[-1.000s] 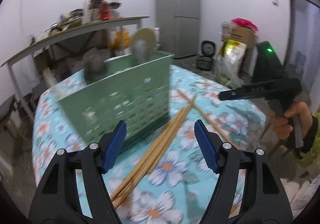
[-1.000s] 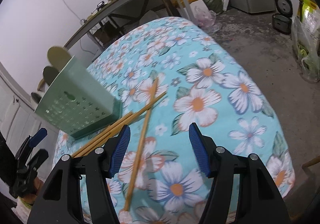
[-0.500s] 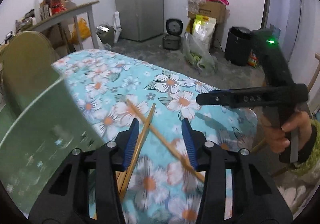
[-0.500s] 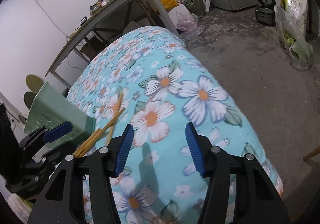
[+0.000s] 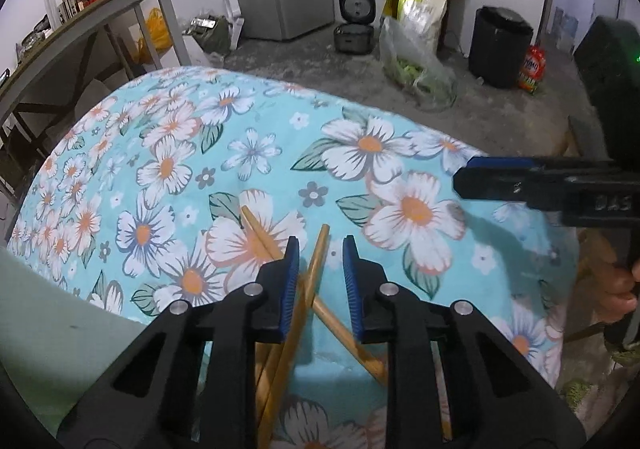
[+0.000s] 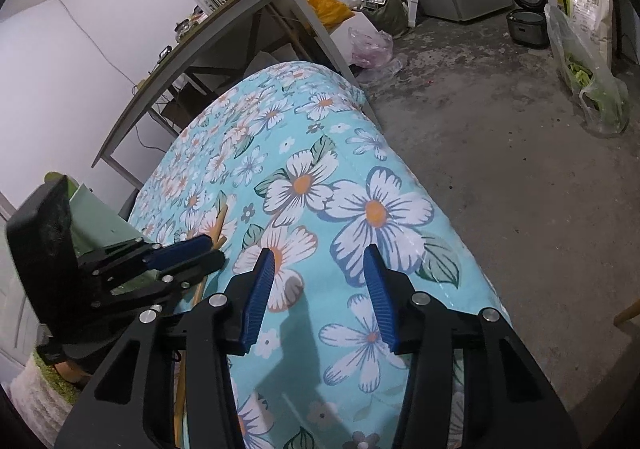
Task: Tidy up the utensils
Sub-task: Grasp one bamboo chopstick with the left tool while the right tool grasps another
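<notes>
Blue-padded fingers (image 5: 291, 277) of the left gripper (image 5: 320, 277) have just been closing, narrow now around crossed wooden chopsticks (image 5: 316, 269) at lower centre, pads not visibly pressing; right gripper (image 6: 320, 293), also closing, stands half open over bare floral tablecloth (image 6: 360, 177); green utensil holder (image 5: 48, 313) sits at lower left.

- The chopsticks (image 5: 316, 269) are laid crossed on the table (image 5: 168, 153), between the left gripper's (image 5: 320, 269) jaws
- The utensil holder (image 5: 48, 313) is set left of them
- The right gripper (image 6: 320, 289) is held to their right
</notes>
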